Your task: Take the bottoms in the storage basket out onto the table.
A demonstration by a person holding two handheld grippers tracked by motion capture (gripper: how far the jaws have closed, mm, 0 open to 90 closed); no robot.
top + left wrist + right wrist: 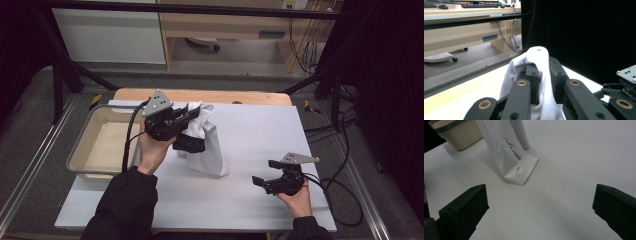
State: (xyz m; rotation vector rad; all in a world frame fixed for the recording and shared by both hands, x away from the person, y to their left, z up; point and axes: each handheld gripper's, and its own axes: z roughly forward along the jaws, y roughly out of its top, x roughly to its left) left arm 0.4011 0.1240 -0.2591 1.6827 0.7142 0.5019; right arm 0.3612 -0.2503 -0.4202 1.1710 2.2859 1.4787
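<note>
Two tools work here: the left tool [192,113] is clamped on the crumpled top of a soft, light white plastic pouch [207,145] standing on the white table [260,130], best held there, while the right tool [264,172] waits wide open, empty.

One white pouch [209,145] stands near the middle of the counter [260,135] — a single bag, printed with dark letters. One beige tub [102,142] sits at the counter's left edge. Two grippers are over the counter — the left gripper [192,114] by the pouch's top, the right gripper [265,172] toward the near right corner. One white sheet covers the counter.
</note>
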